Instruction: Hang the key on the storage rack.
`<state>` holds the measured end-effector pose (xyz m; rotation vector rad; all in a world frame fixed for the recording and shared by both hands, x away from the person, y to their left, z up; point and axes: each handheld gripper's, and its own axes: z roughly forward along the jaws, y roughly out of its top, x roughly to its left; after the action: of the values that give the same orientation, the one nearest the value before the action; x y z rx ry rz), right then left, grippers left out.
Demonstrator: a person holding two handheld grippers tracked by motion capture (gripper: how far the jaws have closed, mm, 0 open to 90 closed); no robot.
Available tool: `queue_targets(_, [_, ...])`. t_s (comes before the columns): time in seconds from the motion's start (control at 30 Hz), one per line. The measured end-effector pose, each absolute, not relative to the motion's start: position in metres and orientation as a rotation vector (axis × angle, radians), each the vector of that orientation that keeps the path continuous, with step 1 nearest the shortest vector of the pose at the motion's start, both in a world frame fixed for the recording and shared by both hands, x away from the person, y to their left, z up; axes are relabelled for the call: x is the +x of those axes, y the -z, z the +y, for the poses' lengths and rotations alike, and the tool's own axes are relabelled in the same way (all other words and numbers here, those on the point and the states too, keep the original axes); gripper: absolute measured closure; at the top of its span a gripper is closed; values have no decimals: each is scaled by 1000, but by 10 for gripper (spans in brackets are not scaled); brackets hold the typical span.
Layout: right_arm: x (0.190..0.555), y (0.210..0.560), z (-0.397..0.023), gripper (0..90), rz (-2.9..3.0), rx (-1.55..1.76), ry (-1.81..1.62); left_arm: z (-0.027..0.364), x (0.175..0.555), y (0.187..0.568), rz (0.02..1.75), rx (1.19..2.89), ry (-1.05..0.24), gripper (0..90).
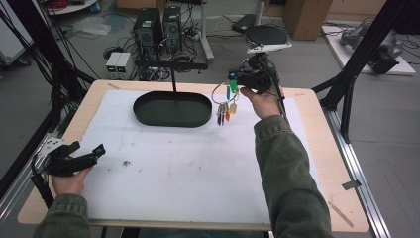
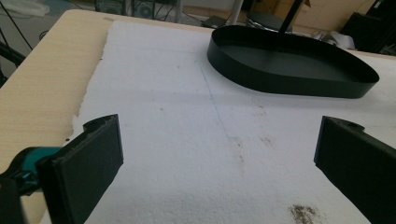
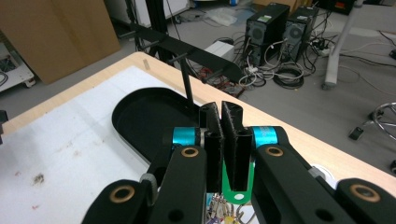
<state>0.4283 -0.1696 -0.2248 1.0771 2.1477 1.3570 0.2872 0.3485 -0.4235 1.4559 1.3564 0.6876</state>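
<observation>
- Carrying a bunch of keys (image 1: 225,106) above the far side of the table, the right gripper (image 1: 236,79) holds them by a green tag (image 3: 237,179), just to the right of the black oval tray (image 1: 143,116) and below the level of the hook bar (image 1: 171,65) on the stand rising behind that tray.
- Judging from the pictures, the step in hand is bringing the keys to the stand or tray; doing it well means moving steadily so the hanging keys do not swing, and keeping the grip square on the tag until the ring sits over its target.
- The right gripper's jaws are pressed nearly together on the tag, with the keys dangling free beneath.
- The left gripper (image 1: 94,153) rests at the near left corner of the white sheet (image 1: 173,168), its jaws spread wide with nothing between them, well apart from the tray.
</observation>
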Motion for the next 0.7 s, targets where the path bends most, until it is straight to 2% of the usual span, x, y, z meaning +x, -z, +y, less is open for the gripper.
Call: queue_targets(0.7, [461, 219, -133, 876, 2149, 1098, -1409, 351, 286, 424, 1364, 1462, -695, 17])
